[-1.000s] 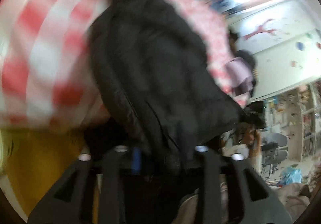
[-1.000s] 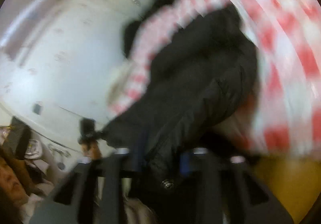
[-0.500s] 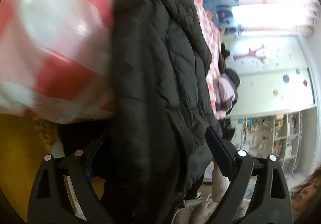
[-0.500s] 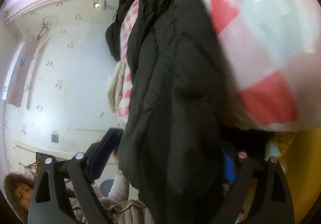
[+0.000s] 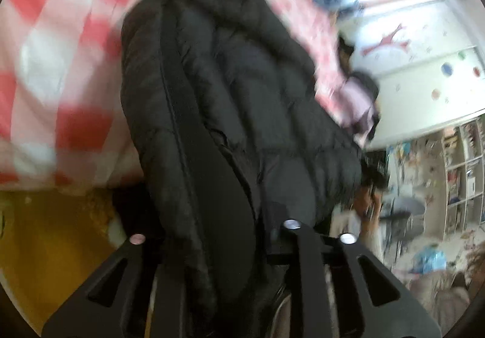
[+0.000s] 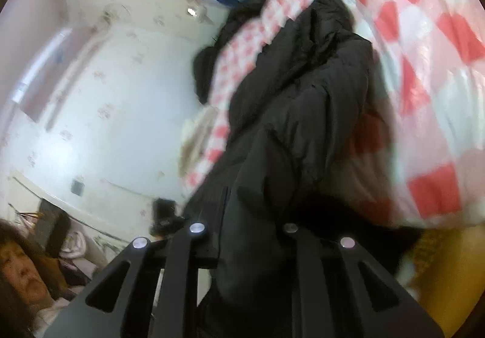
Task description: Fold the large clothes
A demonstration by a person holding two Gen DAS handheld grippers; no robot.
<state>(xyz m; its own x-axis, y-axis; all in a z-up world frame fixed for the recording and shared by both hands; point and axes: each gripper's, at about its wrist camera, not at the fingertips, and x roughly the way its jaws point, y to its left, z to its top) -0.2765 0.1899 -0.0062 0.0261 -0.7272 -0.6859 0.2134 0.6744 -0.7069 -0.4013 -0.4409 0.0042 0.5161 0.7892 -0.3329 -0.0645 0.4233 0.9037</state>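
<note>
Jacket, black quilted puffer, lies on red-checked bed, near end draped over bed's near edge, long axis running straight away. Left hand-held gripper and right hand-held gripper both closing on hem, fabric between jaws, equally near.

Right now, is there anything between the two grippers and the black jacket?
Nothing visible. The black jacket already lies between the fingers of the left gripper and the right gripper, and both are closing on its fabric.

One black jacket, two claws
</note>
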